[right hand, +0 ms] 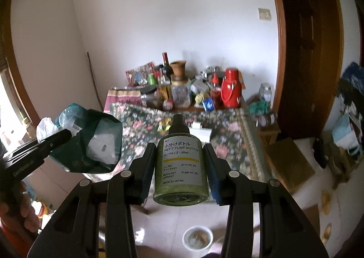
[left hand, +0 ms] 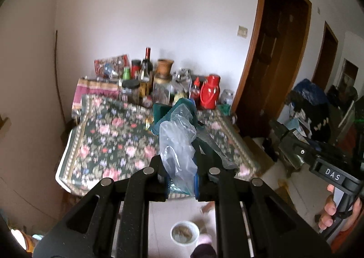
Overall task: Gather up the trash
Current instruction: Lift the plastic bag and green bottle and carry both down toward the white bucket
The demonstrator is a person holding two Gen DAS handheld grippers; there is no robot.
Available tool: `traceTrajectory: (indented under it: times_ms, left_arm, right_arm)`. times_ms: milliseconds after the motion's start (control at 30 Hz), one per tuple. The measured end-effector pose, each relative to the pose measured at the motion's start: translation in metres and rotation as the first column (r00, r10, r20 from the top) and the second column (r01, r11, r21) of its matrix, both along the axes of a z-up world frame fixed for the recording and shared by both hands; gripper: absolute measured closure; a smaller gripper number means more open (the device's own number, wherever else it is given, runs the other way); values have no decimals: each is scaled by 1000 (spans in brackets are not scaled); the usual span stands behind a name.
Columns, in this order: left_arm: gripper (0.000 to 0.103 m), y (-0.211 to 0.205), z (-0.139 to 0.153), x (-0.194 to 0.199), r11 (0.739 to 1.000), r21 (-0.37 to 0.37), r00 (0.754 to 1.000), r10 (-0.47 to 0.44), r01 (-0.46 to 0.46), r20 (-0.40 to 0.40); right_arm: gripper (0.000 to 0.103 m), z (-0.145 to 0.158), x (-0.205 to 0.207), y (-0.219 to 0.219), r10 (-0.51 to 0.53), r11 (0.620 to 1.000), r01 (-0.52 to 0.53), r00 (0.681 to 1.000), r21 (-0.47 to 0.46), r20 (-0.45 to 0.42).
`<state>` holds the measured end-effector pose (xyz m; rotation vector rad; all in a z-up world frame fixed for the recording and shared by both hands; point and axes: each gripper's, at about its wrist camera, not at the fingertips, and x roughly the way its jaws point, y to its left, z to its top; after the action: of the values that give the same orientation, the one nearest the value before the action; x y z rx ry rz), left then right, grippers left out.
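My left gripper (left hand: 180,160) is shut on a clear plastic bag with a green bag bunched in it (left hand: 177,135), held up in front of the floral table. In the right wrist view the same green bag (right hand: 91,142) hangs open at the left from the left gripper. My right gripper (right hand: 179,155) is shut on a small green pump bottle (right hand: 180,167) with a white label and black cap, held upright above the table's near edge. The right gripper also shows at the right of the left wrist view (left hand: 293,144).
A table with a floral cloth (right hand: 229,144) holds bottles, jars, a red thermos (right hand: 231,92), a small yellow wrapper (right hand: 164,124) and a white box (right hand: 201,134). A white cup (right hand: 197,238) stands on the floor below. A brown door (right hand: 307,53) and cluttered belongings are at right.
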<state>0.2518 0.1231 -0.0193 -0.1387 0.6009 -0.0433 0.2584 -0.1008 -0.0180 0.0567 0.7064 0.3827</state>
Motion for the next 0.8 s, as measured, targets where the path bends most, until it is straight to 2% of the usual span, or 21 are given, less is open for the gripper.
traceTrajectory:
  times_ms: [233,500,800]
  left_arm:
    - [89,1,-28,-23,998,-26,995,-51,48,-89]
    - [89,-16,-76,-23,996,-51,977,-79,70,-199]
    - [89,-51,-173,6,994,-94,924,-90,59,-371]
  right_arm:
    - [64,-15,-36,7,-20,999,18,997,-34,-74]
    - [64,-58,-40,-2,-25,997,11,983,-76,-183]
    - [64,-143,-28,-27,-14,995,-22,938,-100,-347]
